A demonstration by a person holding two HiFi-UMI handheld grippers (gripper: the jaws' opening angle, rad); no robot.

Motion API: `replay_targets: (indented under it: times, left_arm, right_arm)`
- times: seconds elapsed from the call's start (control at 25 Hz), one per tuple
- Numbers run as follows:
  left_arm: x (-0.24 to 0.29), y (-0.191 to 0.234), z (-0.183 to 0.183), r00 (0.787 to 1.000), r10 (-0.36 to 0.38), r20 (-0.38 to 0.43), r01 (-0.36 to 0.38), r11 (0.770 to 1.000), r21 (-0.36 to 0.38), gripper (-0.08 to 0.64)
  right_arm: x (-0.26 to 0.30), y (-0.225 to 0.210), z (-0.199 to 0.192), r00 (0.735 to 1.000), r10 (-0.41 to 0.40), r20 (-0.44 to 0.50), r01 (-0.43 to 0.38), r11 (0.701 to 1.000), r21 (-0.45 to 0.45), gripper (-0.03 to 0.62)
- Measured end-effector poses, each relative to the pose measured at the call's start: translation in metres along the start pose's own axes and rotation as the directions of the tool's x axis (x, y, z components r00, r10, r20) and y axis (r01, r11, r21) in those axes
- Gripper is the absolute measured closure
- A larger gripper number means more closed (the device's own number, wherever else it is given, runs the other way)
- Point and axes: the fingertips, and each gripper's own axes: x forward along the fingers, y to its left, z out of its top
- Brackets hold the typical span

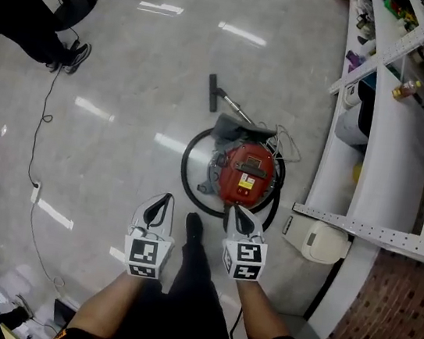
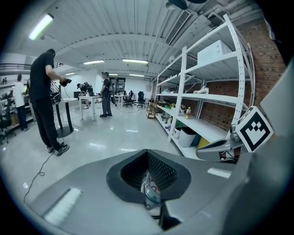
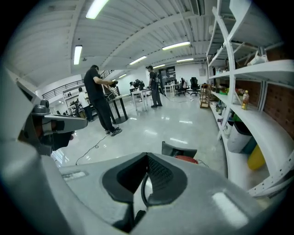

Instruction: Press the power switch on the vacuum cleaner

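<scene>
A red vacuum cleaner stands on the glossy floor, ringed by its black hose, with the wand and floor nozzle lying behind it. Both grippers hang high above the floor, on my side of the machine. The left gripper is shut with nothing in it, left of the vacuum. The right gripper is also shut and empty, its tip over the vacuum's near edge. In the right gripper view the red top peeks over the shut gripper. The left gripper likewise shows its jaws together.
White shelving runs along the right, with a white bin at its foot near the vacuum. A person stands far left, and a cable trails across the floor. My own shoe is between the grippers.
</scene>
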Motion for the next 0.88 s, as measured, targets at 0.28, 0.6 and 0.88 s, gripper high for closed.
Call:
replay_targets:
  times: [0.28,0.6,0.88]
  left_arm:
    - [0.057,-0.004,-0.055,0.995,0.001,-0.100,-0.001,1.000,-0.002,0.545]
    - [0.121,-0.034,-0.122,0.973,-0.076,-0.218,0.081,0.997,0.012,0.545]
    - [0.152,-0.060,-0.163,0.949,-0.128,-0.287,0.147,0.988,0.045,0.545]
  right_arm:
    - [0.046,-0.030,-0.059,0.992,-0.009,-0.123,0.013,0.999,0.034,0.600]
    - [0.091,-0.066,-0.115,0.977,-0.036,-0.209,0.052,0.996,0.073,0.600]
    - [0.119,-0.086,-0.157,0.961,-0.032,-0.273,0.059,0.994,0.090,0.600]
